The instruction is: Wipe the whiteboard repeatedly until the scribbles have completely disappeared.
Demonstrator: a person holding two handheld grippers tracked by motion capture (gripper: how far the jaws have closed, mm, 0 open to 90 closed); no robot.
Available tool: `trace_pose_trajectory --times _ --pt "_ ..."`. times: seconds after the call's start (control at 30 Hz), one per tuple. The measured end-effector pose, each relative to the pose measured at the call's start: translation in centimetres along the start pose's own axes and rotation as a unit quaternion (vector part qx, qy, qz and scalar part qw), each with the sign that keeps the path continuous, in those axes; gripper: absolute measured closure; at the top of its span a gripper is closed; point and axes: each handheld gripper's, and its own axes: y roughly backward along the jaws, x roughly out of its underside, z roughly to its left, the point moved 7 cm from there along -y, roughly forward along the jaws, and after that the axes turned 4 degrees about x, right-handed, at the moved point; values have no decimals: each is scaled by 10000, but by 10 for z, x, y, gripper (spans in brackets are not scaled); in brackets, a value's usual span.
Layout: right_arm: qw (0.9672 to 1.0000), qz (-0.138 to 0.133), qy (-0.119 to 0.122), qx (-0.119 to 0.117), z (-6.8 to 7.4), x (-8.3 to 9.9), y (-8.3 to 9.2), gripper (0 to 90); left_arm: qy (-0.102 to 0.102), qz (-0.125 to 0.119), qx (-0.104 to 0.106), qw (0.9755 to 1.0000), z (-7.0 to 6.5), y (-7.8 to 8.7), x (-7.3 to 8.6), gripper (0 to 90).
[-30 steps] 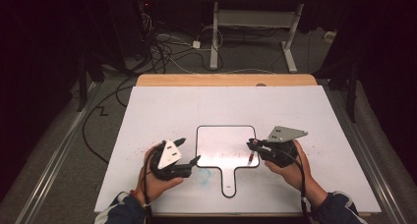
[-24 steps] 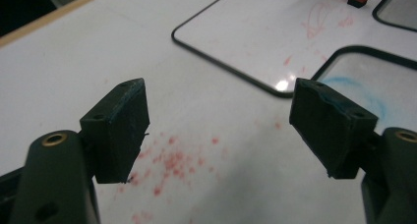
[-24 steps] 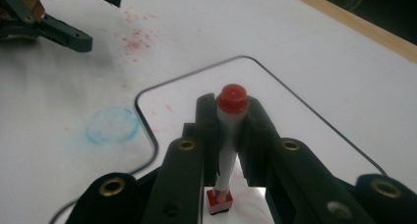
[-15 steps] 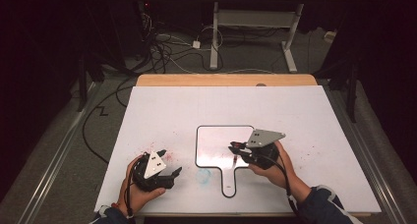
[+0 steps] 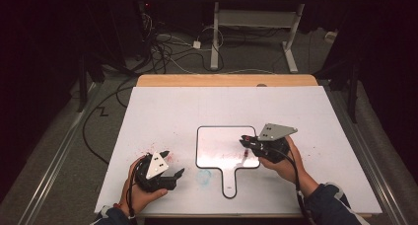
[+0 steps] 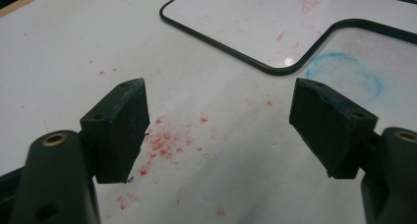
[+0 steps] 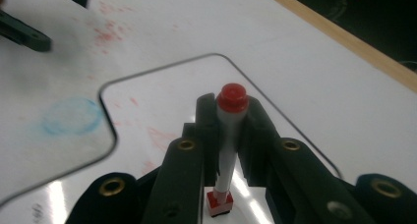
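Note:
A small white board (image 5: 217, 141) with a black rim and a short handle lies on the table (image 5: 167, 106). My right gripper (image 5: 248, 145) hovers over the board's right edge, shut on a red-capped marker (image 7: 227, 135) that stands upright between the jaws, tip down on the board (image 7: 162, 101). Faint red marks show on the board (image 6: 255, 17). My left gripper (image 5: 173, 162) rests near the table's front edge, left of the board's handle. Its jaws are wide apart around nothing (image 6: 219, 121).
A blue smudge (image 6: 344, 74) marks the table beside the handle, and red specks (image 6: 162, 140) lie under the left gripper. A wooden strip (image 5: 226, 80) edges the table's far side. Cables and desk legs lie on the floor beyond.
My left gripper has drawn back a little from the board's left edge toward the front left. My right gripper has shifted slightly left over the board, still holding the marker.

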Motion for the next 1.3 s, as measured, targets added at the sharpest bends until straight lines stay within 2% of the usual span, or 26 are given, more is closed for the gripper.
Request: trace_pose_trajectory --times 0.13,0.23,0.27,0.3,0.4,0.43,0.5,0.6,0.67,0.73,0.8,0.83,0.97,1.07,1.13,1.17,1.3 --pt "9994 -118 -90 -313 15 -7 -8 814 17 -27 23 10000 1 1 0 223" --pt "9997 15 -30 -241 15 -7 -6 814 7 -20 25 10000 1 1 1 223" --pt "9999 102 80 -36 8 -5 -4 815 9 -24 23 10000 0 2 0 223" --pt "9999 102 80 -36 8 -5 -4 815 10 -30 19 10000 0 2 0 223" --pt "9972 330 358 562 -10 1 1 815 10 -38 28 10000 0 2 0 223" --pt "9971 311 348 601 -15 3 2 815 4 -31 28 10000 0 1 0 222" --pt "9977 250 180 608 -22 6 3 815 -10 -34 38 10000 -1 1 -1 222" --pt "9983 180 144 526 -22 5 1 814 -34 -40 69 10000 -2 0 -1 223" --pt "9996 63 45 282 -14 3 -1 814 -25 -42 79 10000 -2 0 -1 222" --pt "9998 14 81 173 -6 -1 -5 813 -24 -41 85 10000 -2 0 -1 222" --pt "10000 -78 -20 -53 2 -4 -8 813 -25 -42 89 9999 -2 0 -1 222" --pt "9999 -65 53 -86 9 -6 -12 813 -19 -48 89 9999 -2 0 -1 222" --pt "9997 35 239 17 12 -8 -14 815 -45 -28 50 10000 -1 1 -1 222" --pt "9983 230 399 371 3 -4 -10 814 -21 -48 41 10000 -1 2 0 221" --pt "9985 232 302 391 -5 1 -5 815 -17 -62 37 10000 0 3 0 221" --pt "9980 255 322 487 -12 5 0 815 -20 -68 33 10000 0 3 0 221" --pt "9989 140 155 425 -16 9 5 814 -31 -56 50 10000 -1 3 -1 221"
